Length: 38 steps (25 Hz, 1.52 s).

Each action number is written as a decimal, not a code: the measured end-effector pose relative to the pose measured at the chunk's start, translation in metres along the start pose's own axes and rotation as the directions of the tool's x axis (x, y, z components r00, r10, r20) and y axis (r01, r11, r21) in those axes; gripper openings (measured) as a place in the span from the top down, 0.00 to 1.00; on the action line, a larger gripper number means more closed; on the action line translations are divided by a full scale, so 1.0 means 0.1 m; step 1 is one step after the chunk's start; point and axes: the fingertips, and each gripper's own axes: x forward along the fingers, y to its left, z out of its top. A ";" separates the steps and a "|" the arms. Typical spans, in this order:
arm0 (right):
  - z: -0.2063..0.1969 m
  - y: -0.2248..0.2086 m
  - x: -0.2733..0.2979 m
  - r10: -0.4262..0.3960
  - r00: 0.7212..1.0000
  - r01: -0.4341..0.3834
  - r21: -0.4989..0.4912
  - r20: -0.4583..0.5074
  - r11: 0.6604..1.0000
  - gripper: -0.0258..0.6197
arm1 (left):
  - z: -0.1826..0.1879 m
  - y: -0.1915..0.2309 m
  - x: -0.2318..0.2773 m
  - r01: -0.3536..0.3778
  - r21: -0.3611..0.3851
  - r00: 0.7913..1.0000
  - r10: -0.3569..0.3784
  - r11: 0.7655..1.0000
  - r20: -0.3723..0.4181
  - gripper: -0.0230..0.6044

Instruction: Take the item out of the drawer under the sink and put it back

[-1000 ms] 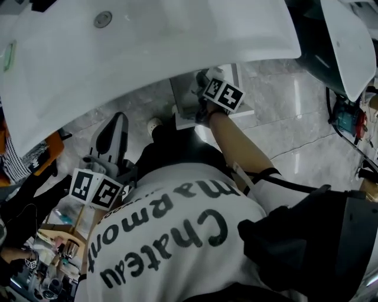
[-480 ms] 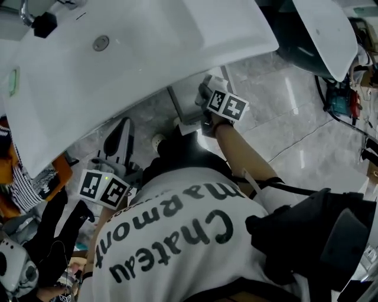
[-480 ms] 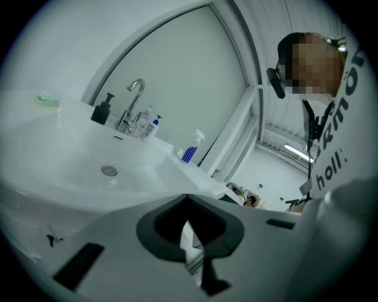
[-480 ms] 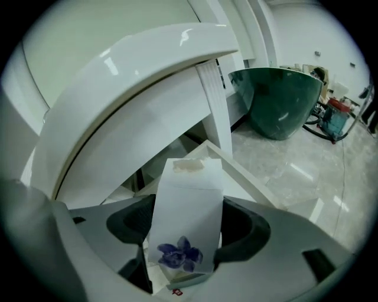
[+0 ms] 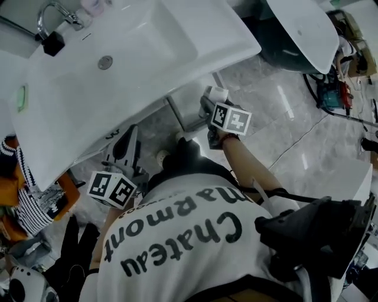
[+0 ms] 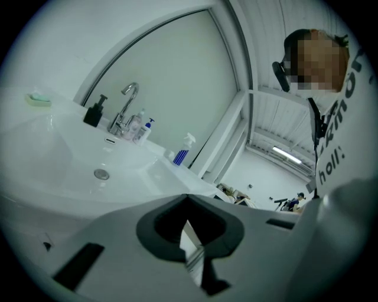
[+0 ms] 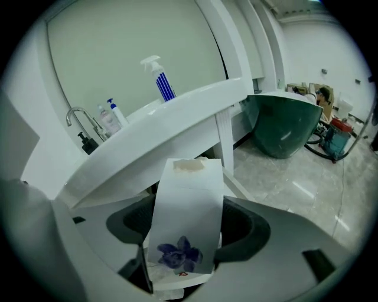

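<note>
A white paper pack (image 7: 188, 224) with a purple flower print stands upright between my right gripper's jaws. My right gripper (image 7: 183, 259) is shut on it. In the head view that gripper (image 5: 211, 101) sits just off the sink's (image 5: 147, 53) front right corner, and the pack (image 5: 219, 93) shows as a small white end above the marker cube. The cabinet front (image 5: 188, 111) under the sink lies just left of it; the drawer itself is hidden. My left gripper (image 5: 125, 147) hangs lower left below the sink rim, its jaws close together (image 6: 192, 253) with nothing between them.
A dark green tub (image 5: 295, 35) with a white rim stands to the right on the marble floor. Cables and a tool (image 5: 331, 88) lie beyond it. A faucet (image 5: 56, 17) and bottles (image 7: 112, 118) stand at the sink's back, with a spray bottle (image 7: 159, 79).
My right gripper has come out from under the sink's edge with the pack, toward the right. The head view has swung, so the sink sits higher and further left. The left gripper kept its place.
</note>
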 end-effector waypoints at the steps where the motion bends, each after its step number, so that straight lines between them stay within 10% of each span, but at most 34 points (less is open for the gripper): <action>1: 0.03 0.02 -0.06 0.002 1.000 -0.002 -0.005 0.012 1.000 0.44 | 0.02 -0.01 0.00 0.014 0.005 1.000 -0.014 1.000 0.002 0.95; 16: 0.34 0.44 -0.91 0.098 0.976 -0.106 0.034 0.195 0.994 0.44 | 0.10 -0.25 0.03 0.131 0.009 0.991 -0.131 0.991 0.031 0.95; 38: 1.02 1.34 -1.79 0.289 0.870 -0.216 -0.218 0.399 0.952 0.44 | 0.65 -0.30 -0.34 0.110 0.069 0.981 -0.119 0.992 0.156 0.95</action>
